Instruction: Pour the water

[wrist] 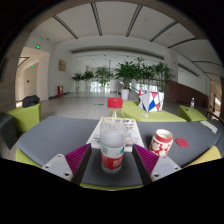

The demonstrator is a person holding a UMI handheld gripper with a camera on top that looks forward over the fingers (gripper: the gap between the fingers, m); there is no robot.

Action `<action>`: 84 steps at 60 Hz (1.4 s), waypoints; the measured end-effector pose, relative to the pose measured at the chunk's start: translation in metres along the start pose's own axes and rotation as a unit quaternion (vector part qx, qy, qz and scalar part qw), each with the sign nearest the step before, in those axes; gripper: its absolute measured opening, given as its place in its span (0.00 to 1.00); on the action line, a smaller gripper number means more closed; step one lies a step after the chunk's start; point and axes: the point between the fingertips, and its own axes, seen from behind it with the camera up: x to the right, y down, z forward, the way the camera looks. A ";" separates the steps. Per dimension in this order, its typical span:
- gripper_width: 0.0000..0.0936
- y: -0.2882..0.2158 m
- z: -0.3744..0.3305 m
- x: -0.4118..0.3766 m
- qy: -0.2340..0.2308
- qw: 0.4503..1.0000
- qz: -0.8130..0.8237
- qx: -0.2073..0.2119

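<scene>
A clear plastic water bottle (pixel 113 135) with a red cap and a red and green label stands upright on the grey table (pixel 55 138). It is between my fingers, with a small gap at either side. My gripper (pixel 112 156) is open around its lower part, with the magenta pads (pixel 76 157) on both sides. A red cup with a white pattern (pixel 162 142) stands on the table to the right of the bottle, just beyond my right finger.
A white sheet (pixel 97 130) lies on the table behind the bottle. Small flags (pixel 151 101) stand at the table's far side. Yellow-green seats (pixel 22 118) flank the table. Potted plants (pixel 130 72) line the hall behind.
</scene>
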 end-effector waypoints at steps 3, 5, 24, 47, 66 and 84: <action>0.87 0.000 0.019 0.004 0.005 1.000 -0.001 0.001; 0.86 0.000 0.028 0.002 0.009 1.000 -0.002 0.002; 0.43 -0.001 0.057 0.003 0.005 1.000 -0.002 0.024; 0.34 -0.081 0.027 0.003 -0.095 0.982 0.137 0.091; 0.34 -0.180 0.020 0.047 -0.331 0.729 0.592 0.094; 0.34 -0.129 0.058 0.091 -0.329 0.479 0.814 0.031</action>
